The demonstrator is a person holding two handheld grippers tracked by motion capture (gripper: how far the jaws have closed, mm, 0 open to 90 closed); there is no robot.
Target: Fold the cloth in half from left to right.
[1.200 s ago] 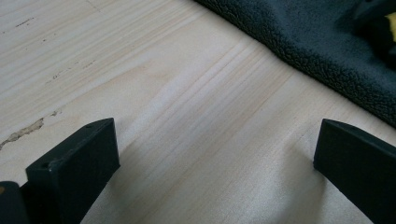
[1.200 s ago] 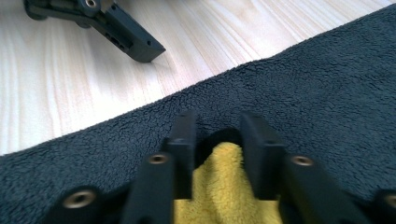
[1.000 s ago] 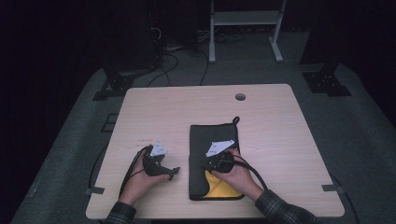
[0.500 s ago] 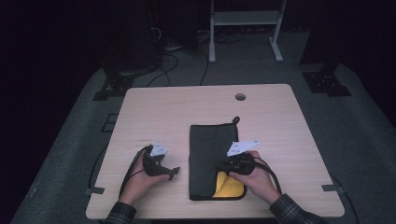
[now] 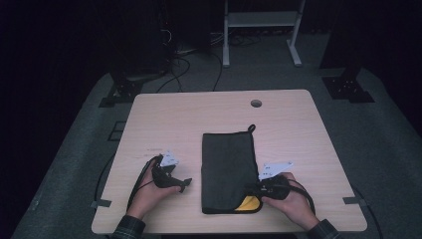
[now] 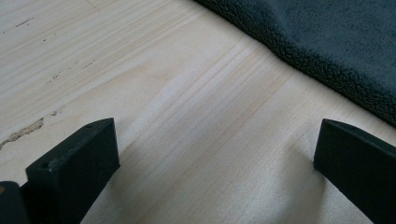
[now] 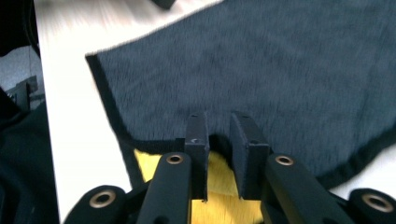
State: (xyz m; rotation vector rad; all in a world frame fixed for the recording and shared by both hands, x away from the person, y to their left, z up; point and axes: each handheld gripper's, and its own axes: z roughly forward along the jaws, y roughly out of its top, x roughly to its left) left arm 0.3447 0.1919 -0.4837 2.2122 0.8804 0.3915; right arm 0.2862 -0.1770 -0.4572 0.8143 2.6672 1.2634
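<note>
A dark grey towel (image 5: 229, 164) lies folded lengthwise on the wooden table (image 5: 199, 119), and its yellow underside (image 5: 249, 203) shows at the near right corner. My right gripper (image 5: 252, 188) rests at that corner. In the right gripper view its jaws (image 7: 218, 135) stand a narrow gap apart, having just been opening. The towel's dark hem (image 7: 280, 70) and yellow layer (image 7: 224, 205) lie in that gap, unpressed. My left gripper (image 5: 185, 182) rests on bare wood left of the towel, jaws (image 6: 215, 154) wide open and empty, the towel's edge (image 6: 336, 42) just beyond.
The towel's hanging loop (image 5: 252, 128) points to the far side. A round cable hole (image 5: 256, 103) sits near the table's far edge. Beyond the table, a white-legged stand (image 5: 259, 20) and cables (image 5: 184, 55) are on the dark floor.
My right gripper has slid rightwards from over the towel's middle to its near right edge. The yellow patch showing has shrunk. The left gripper has stayed put.
</note>
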